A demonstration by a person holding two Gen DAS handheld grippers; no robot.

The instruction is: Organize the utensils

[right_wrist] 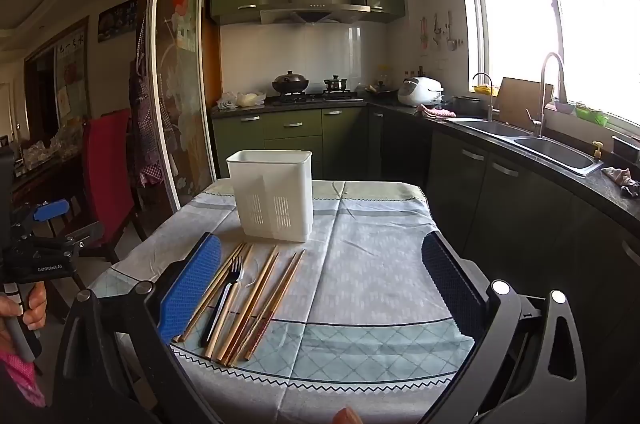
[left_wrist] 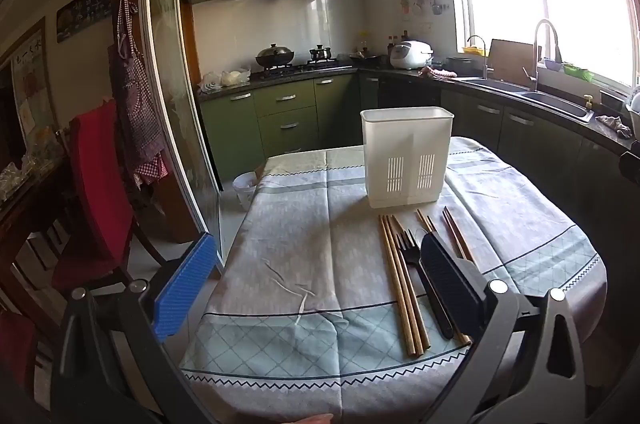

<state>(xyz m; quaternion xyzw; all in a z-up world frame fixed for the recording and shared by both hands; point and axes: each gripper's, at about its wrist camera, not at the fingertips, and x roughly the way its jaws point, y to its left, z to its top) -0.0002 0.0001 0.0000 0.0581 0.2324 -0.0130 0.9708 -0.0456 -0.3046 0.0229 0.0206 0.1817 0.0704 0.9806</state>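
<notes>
While a red chair (left_wrist: 100, 184) stood off the table's left side beside the sliding glass door (left_wrist: 172, 96), the left gripper (left_wrist: 316, 284) hung above the near edge of the table with its two padded fingers spread wide and nothing between them. Under it lay a checked tablecloth (left_wrist: 288, 224), bare across its left half. Further right, the utensils lay flat in a loose row on the cloth, pointing roughly toward the far edge: a bundle of light wooden chopsticks (left_wrist: 400, 288), a black plastic fork (left_wrist: 412, 256) just beside them, tines away from the camera, and a darker pair of chopsticks (left_wrist: 456, 236) partly hidden behind the left gripper's right finger. Just beyond their tips stood the white slotted utensil holder (left_wrist: 406, 156), upright. In the right wrist view, the right gripper (right_wrist: 320, 288) was likewise spread apart and held nothing, poised over the cloth with the chopsticks just beside its left finger (right_wrist: 192, 284). Along the right wall ran the counter with a steel sink (right_wrist: 556, 152).
</notes>
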